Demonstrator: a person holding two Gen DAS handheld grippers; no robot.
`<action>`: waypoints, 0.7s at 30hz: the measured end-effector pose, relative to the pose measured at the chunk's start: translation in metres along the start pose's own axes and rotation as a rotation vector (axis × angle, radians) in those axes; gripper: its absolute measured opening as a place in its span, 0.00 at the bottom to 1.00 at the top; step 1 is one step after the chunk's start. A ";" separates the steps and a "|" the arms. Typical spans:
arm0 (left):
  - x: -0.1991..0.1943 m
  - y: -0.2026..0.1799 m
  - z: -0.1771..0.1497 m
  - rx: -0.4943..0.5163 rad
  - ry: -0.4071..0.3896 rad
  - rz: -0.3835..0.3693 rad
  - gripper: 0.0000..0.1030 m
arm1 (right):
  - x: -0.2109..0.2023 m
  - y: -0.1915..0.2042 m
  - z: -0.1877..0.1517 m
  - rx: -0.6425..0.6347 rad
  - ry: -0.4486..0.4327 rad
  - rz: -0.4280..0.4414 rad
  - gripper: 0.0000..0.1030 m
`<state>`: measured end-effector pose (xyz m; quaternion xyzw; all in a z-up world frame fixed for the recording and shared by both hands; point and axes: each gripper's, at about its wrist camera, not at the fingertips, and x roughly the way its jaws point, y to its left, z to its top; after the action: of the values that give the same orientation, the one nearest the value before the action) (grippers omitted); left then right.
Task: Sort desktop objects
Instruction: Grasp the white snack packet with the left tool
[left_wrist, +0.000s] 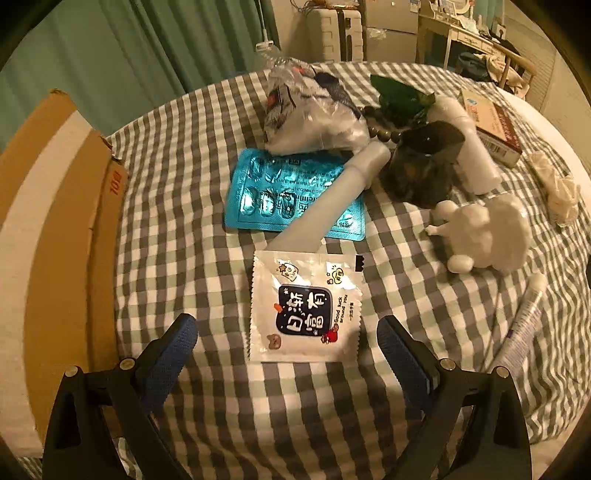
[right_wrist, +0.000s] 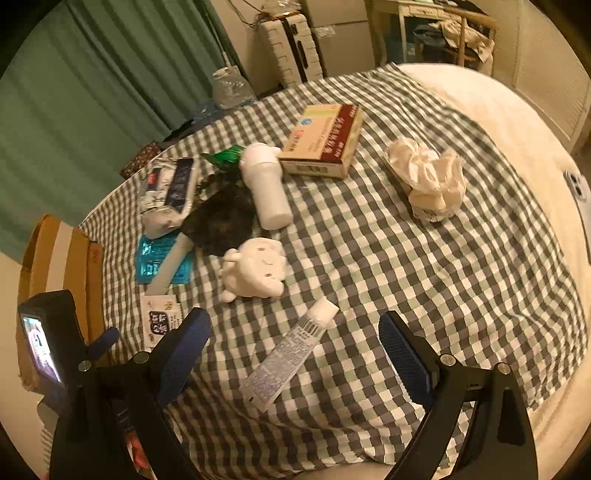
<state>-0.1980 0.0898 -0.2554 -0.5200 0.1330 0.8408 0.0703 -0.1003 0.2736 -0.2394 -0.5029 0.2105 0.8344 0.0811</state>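
Observation:
A white sachet (left_wrist: 304, 306) with a dark label lies flat on the checked cloth, just ahead of and between the tips of my open left gripper (left_wrist: 288, 341). Beyond it a white tube (left_wrist: 325, 199) rests across a blue blister pack (left_wrist: 291, 195). My right gripper (right_wrist: 295, 339) stands open over a small ointment tube (right_wrist: 290, 354) that lies between its fingers. A white plush toy (right_wrist: 256, 271) sits just past that tube. The left gripper's body (right_wrist: 51, 343) shows at the left edge of the right wrist view.
A cardboard box (left_wrist: 55, 236) stands at the table's left edge. Farther back lie a plastic bag (left_wrist: 314, 107), a dark hair claw (left_wrist: 424, 162), a white bottle (right_wrist: 267, 184), a medicine box (right_wrist: 325, 140) and a cream scrunchie (right_wrist: 428, 181).

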 end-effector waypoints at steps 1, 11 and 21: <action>0.003 -0.001 0.000 0.006 0.004 0.004 0.97 | 0.002 -0.002 0.000 0.006 0.003 -0.001 0.90; 0.018 -0.003 0.000 0.010 0.000 -0.006 0.95 | 0.019 -0.008 -0.005 0.018 0.034 0.004 0.90; 0.001 -0.017 -0.007 0.048 -0.002 -0.081 0.39 | 0.026 -0.006 -0.007 0.008 0.049 0.016 0.90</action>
<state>-0.1884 0.1036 -0.2621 -0.5223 0.1318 0.8344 0.1166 -0.1048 0.2742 -0.2664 -0.5213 0.2199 0.8215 0.0711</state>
